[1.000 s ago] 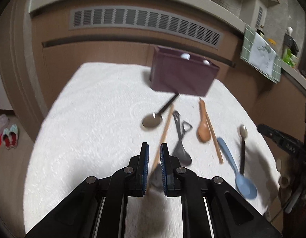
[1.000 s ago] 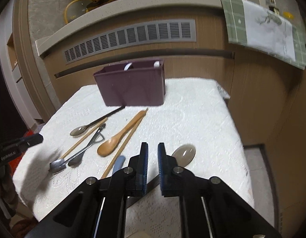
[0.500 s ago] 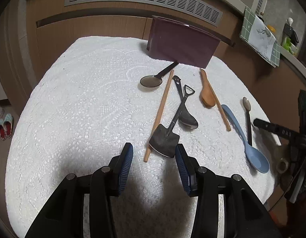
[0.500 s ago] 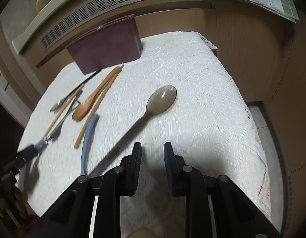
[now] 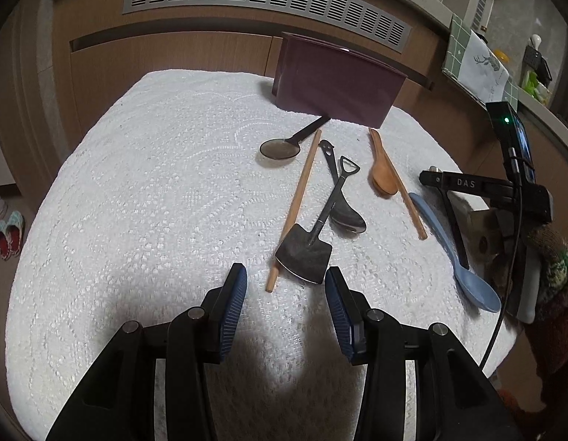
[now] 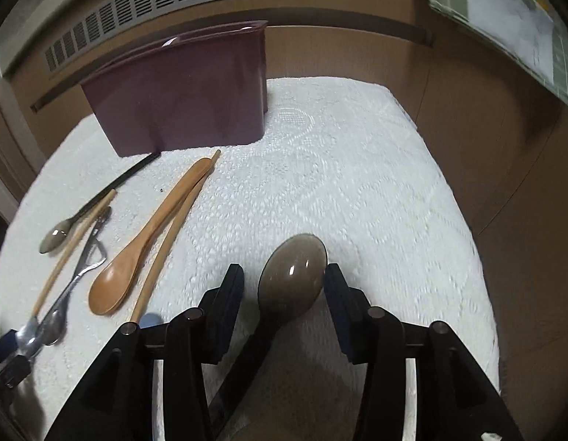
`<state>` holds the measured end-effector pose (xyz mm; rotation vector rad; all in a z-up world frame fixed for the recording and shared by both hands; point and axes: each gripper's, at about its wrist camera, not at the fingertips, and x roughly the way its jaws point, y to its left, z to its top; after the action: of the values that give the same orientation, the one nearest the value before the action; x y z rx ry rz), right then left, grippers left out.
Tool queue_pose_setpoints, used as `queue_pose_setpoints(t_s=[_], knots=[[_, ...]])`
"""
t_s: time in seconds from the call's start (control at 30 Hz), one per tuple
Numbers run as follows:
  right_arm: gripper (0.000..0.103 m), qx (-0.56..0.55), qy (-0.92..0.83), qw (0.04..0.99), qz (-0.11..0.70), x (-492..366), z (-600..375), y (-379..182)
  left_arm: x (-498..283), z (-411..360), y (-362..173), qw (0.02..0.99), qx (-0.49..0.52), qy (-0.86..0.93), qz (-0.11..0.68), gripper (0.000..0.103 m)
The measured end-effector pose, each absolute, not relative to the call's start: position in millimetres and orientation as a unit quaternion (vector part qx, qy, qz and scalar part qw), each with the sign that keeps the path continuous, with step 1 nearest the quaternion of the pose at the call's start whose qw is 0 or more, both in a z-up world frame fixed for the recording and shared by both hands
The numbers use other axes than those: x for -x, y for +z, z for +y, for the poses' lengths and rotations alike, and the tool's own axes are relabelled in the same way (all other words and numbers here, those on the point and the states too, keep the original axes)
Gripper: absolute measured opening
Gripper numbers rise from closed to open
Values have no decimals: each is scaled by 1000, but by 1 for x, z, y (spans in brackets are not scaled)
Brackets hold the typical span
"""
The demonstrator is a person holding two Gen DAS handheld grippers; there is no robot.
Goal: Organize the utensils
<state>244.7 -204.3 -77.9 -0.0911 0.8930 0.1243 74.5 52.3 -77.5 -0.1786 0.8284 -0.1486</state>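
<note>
1. Currently the left tool [image 5: 284,290] is spread wide and holds nothing; it hovers above the white lace-covered tabletop [image 5: 144,198], just short of the dark metal shovel-shaped spoon [image 5: 313,235].
2. The right tool [image 6: 284,286] is likewise spread and empty. The bowl of the translucent grey-brown plastic spoon with a black handle [image 6: 293,279] lies between its fingers, without visible contact.
3. The maroon rectangular plastic utensil holder [image 5: 335,84] stands at the far edge of the tabletop. The loose utensils lie in front of it: a wooden spoon [image 5: 383,176], wooden chopsticks [image 5: 296,205], a light blue plastic spoon [image 5: 456,257], a second dark-handled spoon [image 5: 284,145] and a polished metal spoon [image 5: 342,205].
4. Likely step in hand: pick up one utensil per tool.
5. Right tool: grip the handle rather than the smooth curved bowl, which would probably slip; draw back slightly, then close.
6. Left tool: the shovel spoon lies across the polished metal spoon and beside a chopstick. Centre on its blade or shaft, approach low, and close only on that piece.
7. Lift each straight up before moving to the holder.
</note>
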Motion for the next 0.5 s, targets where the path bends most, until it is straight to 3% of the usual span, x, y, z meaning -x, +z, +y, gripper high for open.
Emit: queue_pose_setpoints(t_s=[0.03,0.07,0.5], knots=[[33,47,59,899,431,-245,-203,-78,-74,51,-77,910,81,-70,401,45],[31,48,65,900,429,-245,-202,-77,-74,49,-78,910,74,-69,401,45],[32,39,94,925,366,-175,-227,-49,-93,20,-77,911,-25,-83,403,45]])
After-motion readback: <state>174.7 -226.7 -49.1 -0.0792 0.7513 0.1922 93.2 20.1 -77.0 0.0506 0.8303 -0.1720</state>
